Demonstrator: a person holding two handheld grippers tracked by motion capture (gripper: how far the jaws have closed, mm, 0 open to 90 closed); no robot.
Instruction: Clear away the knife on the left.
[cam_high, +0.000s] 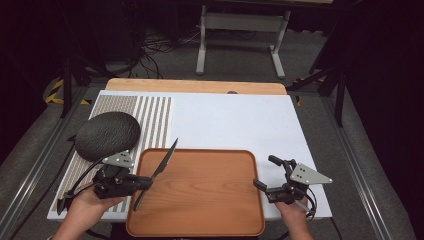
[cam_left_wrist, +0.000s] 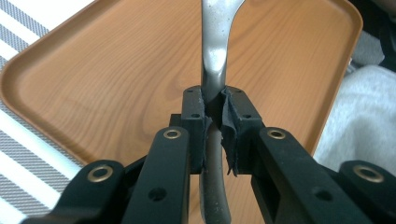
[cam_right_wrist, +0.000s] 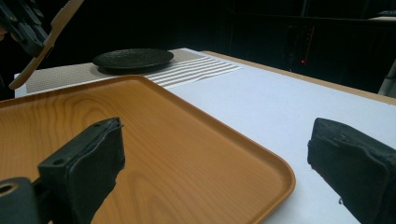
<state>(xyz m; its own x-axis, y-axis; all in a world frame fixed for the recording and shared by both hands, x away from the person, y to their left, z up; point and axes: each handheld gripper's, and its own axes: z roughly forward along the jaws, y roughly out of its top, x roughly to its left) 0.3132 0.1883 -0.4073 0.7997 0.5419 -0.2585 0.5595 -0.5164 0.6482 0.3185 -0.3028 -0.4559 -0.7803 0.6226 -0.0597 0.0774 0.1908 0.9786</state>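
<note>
A wooden tray with a raised rim sits at the near edge of the white table, and nothing lies on its floor. The left gripper is clamped on a knife, holding it at the handle just over the tray's left rim, blade slanting up and away toward the striped placemat. In the left gripper view the 2 jaws press tight against the metal shank of the knife, with the tray's grain spread below it; whether the knife's lower end touches the tray cannot be told.

On the placement, left of the tray, rests a dark textured plate, which holds nothing. In the right gripper view that plate sits far back on the placemat, beyond the tray.

The right gripper hovers just beside the tray's right rim with its jaws wide apart and nothing between them. In its own view 1 jaw stands over the tray and the other over bare table, while the left gripper and the knife appear at the upper left.
</note>
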